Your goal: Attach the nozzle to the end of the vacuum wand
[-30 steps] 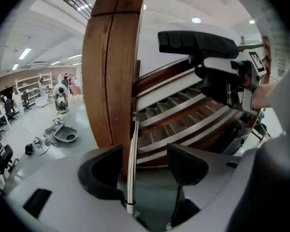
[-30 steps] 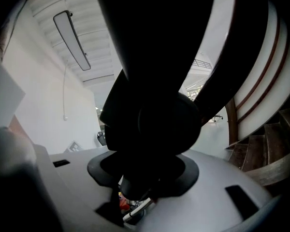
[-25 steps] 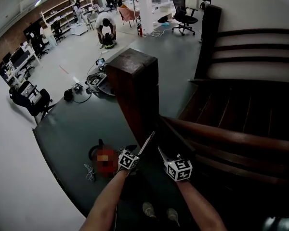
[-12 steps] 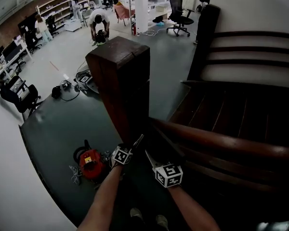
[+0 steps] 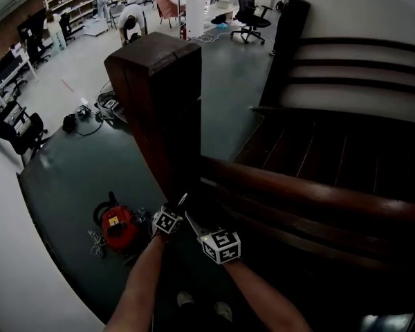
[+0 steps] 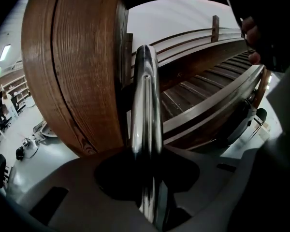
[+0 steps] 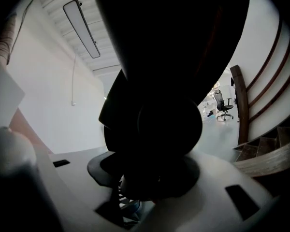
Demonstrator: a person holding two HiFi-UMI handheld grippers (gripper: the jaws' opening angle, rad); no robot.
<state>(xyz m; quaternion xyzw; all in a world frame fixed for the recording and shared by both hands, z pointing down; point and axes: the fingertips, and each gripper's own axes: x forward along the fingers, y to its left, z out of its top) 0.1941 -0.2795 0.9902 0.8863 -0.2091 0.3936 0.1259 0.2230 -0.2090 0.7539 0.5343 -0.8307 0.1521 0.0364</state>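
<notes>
Beside dark wooden newel post (image 5: 155,95): L claw (image 6: 147,178) clamped on shiny metal vacuum wand (image 6: 146,95); R claw (image 7: 157,187) clamped on black plastic nozzle (image 7: 169,81).

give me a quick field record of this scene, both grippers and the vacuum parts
left gripper: shut on the metal vacuum wand
right gripper: shut on the dark nozzle
wand end: bare, nozzle not on it
red vacuum: left of the left gripper in the head view
wooden post: just ahead of both grippers
</notes>
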